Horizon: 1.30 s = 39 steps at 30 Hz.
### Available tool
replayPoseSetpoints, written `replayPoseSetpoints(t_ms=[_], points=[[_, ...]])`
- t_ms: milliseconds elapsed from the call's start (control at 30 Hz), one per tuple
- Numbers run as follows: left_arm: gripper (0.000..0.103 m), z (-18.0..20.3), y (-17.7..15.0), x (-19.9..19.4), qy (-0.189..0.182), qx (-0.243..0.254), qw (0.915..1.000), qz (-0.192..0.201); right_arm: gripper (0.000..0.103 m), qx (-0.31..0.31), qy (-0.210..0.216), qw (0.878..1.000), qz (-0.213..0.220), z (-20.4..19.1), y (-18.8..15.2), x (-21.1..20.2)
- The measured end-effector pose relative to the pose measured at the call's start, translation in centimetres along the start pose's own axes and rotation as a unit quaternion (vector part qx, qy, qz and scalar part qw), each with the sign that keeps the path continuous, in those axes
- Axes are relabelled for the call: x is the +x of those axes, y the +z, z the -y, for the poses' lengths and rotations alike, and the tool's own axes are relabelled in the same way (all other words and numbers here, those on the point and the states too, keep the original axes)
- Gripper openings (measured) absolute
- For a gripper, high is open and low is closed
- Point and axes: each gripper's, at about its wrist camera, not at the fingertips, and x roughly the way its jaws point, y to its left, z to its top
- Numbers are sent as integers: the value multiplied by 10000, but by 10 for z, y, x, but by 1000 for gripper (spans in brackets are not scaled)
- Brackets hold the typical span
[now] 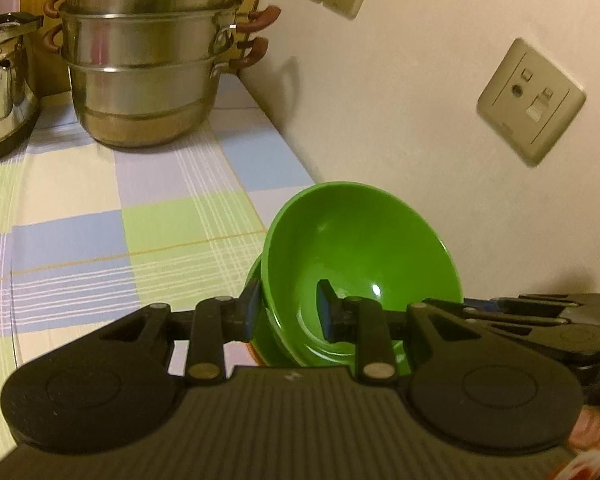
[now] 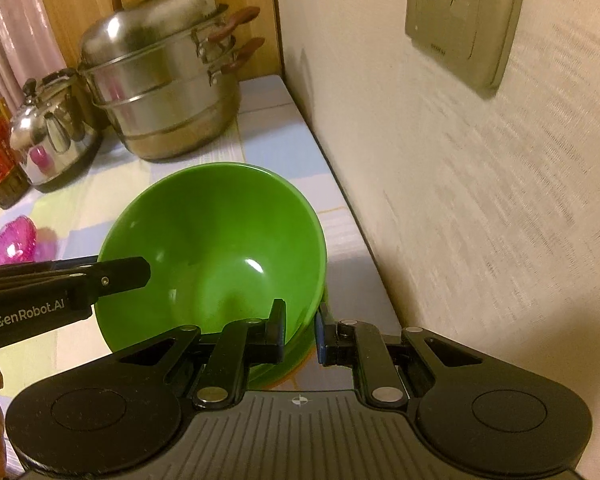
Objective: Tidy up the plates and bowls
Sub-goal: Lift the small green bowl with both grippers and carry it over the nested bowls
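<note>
A green bowl (image 1: 360,248) is tilted towards the camera over the chequered tablecloth (image 1: 100,240), close to the wall. A second green rim (image 1: 254,276) shows just under it, with a sliver of orange below. My left gripper (image 1: 290,310) is shut on the bowl's left wall, one finger inside and one outside. My right gripper (image 2: 300,330) is shut on the right rim of the same green bowl (image 2: 212,248). The right gripper (image 1: 540,320) also shows at the right edge of the left wrist view. The left gripper (image 2: 120,272) comes in from the left of the right wrist view.
A tall steel steamer pot (image 1: 144,52) stands at the back by a wooden panel, with a steel kettle (image 2: 52,136) to its left. A pink object (image 2: 14,240) lies at the left. The white wall (image 1: 420,120) with sockets (image 1: 530,100) runs along the right.
</note>
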Motion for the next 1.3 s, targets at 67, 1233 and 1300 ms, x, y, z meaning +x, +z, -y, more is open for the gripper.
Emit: replayPoseSetpoints(t_ms=[67, 1233, 1300], points=[[25, -1, -3, 4, 28, 5, 10000, -35, 14, -28, -23, 10000, -5, 0, -2, 3], [25, -6, -14, 31, 108, 83, 9996, -231, 15, -127, -132, 9998, -96, -3, -8, 36], [25, -6, -15, 31, 124, 102, 9997, -208, 15, -140, -146, 9998, -85, -3, -8, 37]])
